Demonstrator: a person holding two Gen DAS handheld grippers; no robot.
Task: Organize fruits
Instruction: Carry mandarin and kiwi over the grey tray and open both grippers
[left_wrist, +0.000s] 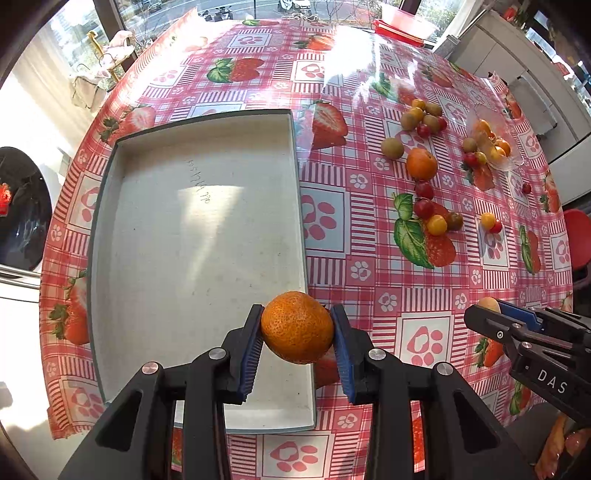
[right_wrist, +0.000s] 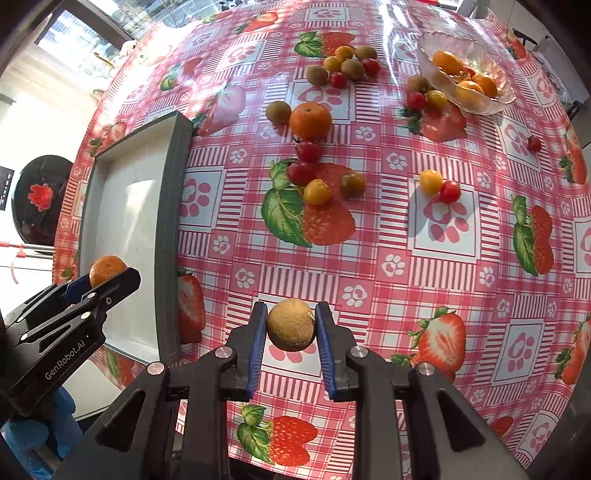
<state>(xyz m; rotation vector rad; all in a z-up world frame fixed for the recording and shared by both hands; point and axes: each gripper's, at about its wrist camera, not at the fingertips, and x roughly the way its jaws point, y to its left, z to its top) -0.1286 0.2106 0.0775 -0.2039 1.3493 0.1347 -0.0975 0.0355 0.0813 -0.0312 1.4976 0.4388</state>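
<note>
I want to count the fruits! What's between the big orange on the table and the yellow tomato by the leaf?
Two red cherry tomatoes, seen in the right wrist view.

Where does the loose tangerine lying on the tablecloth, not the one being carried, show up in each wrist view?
Left wrist view: the loose tangerine sits right of centre in the upper half, beside a small kiwi, right of the tray.
Right wrist view: the loose tangerine lies upper centre, the same kiwi touching its left side.
Shared landmark: the grey tray, whose long wall appears at left in the right wrist view.
</note>
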